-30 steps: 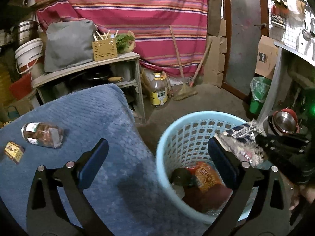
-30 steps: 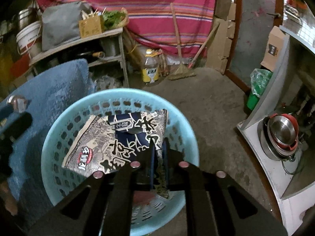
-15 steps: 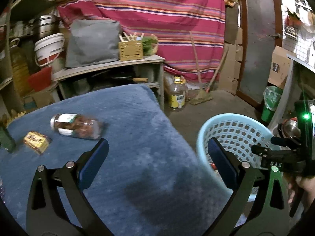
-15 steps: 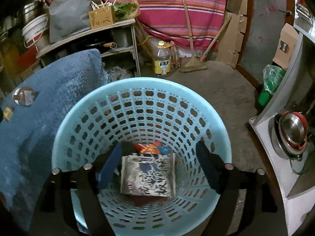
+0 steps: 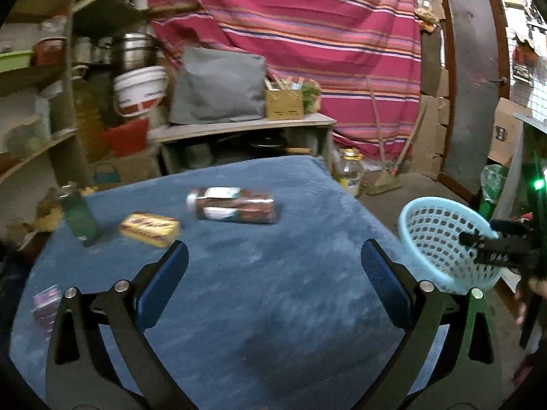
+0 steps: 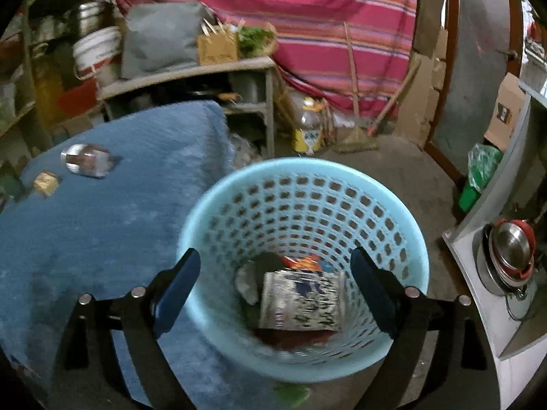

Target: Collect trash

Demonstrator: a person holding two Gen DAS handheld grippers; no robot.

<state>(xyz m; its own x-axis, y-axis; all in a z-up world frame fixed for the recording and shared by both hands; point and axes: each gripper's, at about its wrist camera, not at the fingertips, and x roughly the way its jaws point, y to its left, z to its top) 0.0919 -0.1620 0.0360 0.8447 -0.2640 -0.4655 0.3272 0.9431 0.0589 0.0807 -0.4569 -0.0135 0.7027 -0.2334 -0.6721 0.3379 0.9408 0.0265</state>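
Note:
A light blue perforated basket (image 6: 307, 184) stands on the floor beside a table under a blue cloth (image 5: 259, 294). In it lies a black-and-white snack bag (image 6: 301, 299) among other wrappers. My right gripper (image 6: 275, 276) hangs over the basket, its jaws opening wide with nothing held between them. My left gripper (image 5: 273, 266) is open and empty above the cloth. On the cloth ahead of it lie a clear jar (image 5: 234, 205) on its side, a yellow box (image 5: 150, 229), a green bottle (image 5: 80, 217) and a purple packet (image 5: 46, 304). The basket (image 5: 441, 235) is also seen at the right in the left wrist view.
A shelf unit (image 5: 246, 126) with a grey bag and a wicker box stands behind the table. An oil bottle (image 6: 307, 130) and a broom (image 5: 384, 174) are on the floor by the striped curtain. A counter with steel pots (image 6: 509, 256) is at the right.
My right gripper opened and dropped the snack bag into the basket, then drew back a little. My left gripper swung left from the basket to over the blue cloth.

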